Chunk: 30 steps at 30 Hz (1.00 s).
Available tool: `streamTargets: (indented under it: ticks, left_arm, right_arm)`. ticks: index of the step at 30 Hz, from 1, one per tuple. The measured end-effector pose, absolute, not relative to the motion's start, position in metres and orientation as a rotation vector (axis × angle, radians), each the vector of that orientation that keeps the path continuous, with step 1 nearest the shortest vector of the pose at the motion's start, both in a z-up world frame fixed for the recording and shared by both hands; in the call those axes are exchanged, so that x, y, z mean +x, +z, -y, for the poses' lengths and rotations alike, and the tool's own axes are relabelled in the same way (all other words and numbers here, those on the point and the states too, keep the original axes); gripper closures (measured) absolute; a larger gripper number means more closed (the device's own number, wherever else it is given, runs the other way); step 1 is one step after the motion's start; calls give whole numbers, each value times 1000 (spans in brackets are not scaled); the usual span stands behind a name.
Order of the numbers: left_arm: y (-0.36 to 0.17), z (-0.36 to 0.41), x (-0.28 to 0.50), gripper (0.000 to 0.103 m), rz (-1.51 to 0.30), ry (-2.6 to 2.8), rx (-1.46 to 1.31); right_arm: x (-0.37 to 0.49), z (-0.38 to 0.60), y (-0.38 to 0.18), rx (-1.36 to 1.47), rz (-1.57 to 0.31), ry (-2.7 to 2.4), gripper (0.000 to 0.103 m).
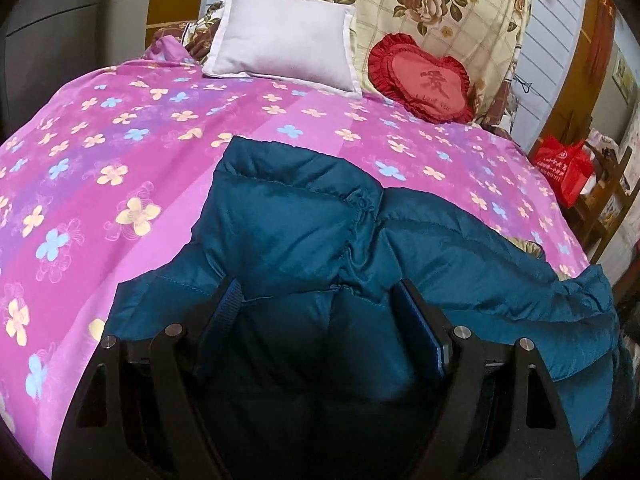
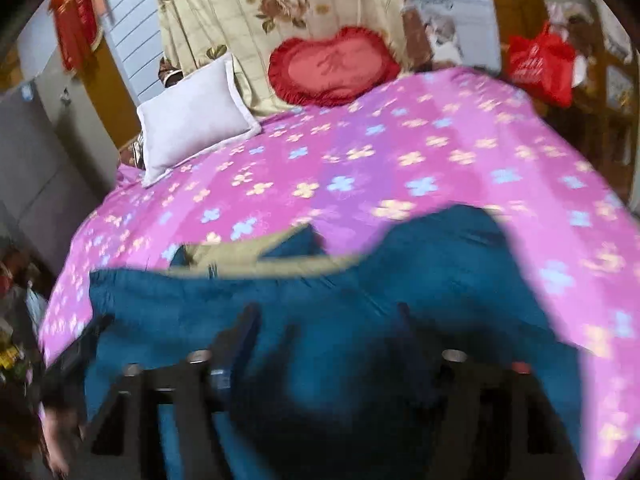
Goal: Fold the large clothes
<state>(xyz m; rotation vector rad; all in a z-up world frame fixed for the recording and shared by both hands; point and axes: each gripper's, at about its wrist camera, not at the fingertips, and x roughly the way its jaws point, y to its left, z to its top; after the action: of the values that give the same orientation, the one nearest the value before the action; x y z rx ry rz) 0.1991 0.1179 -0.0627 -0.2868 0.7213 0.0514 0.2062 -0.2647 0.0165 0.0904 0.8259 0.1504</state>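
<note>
Left claw (image 1: pixel 322 300) spread wide over teal puffer jacket (image 1: pixel 304 216), right claw (image 2: pixel 326 320) likewise agape, pink floral bedspread (image 1: pixel 120 140) beneath

1. The left gripper (image 1: pixel 320 300) is showing black angular arms, each carrying round silver screw heads.
2. Its fingers (image 1: pixel 420 336) are wearing flat blue pads.
3. The right gripper (image 2: pixel 324 320) is showing the same black frame and silver screws, blurred.

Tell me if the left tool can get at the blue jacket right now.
Probably yes. The left tool is open right over the jacket, padded fabric lying between its fingers, and nothing sits in the way.
</note>
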Motion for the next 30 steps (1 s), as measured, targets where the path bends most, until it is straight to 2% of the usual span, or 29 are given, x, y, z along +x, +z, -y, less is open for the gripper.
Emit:
streamTargets:
  ticks: [1, 2, 3, 5, 7, 13, 16, 20, 25, 27, 30]
  left_arm:
    - [-63, -117, 199, 23, -723, 52, -285]
    - [-63, -116, 201, 23, -730, 52, -279]
    - [-64, -115, 202, 21, -737, 41, -278]
    - [-65, -111, 205, 20, -754, 45, -255]
    - [-66, -108, 207, 18, -770, 48, -239]
    - [-67, -109, 214, 11, -821, 20, -238]
    - [-67, -107, 221, 1, -854, -14, -234]
    - [-63, -97, 225, 1, -948, -10, -145]
    - [-14, -85, 149, 1, -789, -76, -76]
    - [1, -80, 106, 1, -738, -142, -67]
    - [10, -74, 43, 1, -749, -221, -50]
  right_arm:
    - [187, 276, 14, 59, -804, 132, 3]
    - [174, 287, 0, 31, -817, 106, 0]
    - [169, 298, -23, -1, -865, 76, 0]
    - [155, 325, -48, 153, -806, 169, 0]
    - [160, 337, -50, 247, -838, 202, 0]
    - [162, 325, -47, 181, -844, 170, 0]
    - [163, 325, -46, 190, -881, 155, 0]
    - [151, 332, -47, 214, -861, 160, 0]
    - [131, 353, -44, 394, -864, 87, 0]
    - [113, 353, -34, 382, -906, -9, 2]
    - [59, 330, -2, 309, -804, -12, 4]
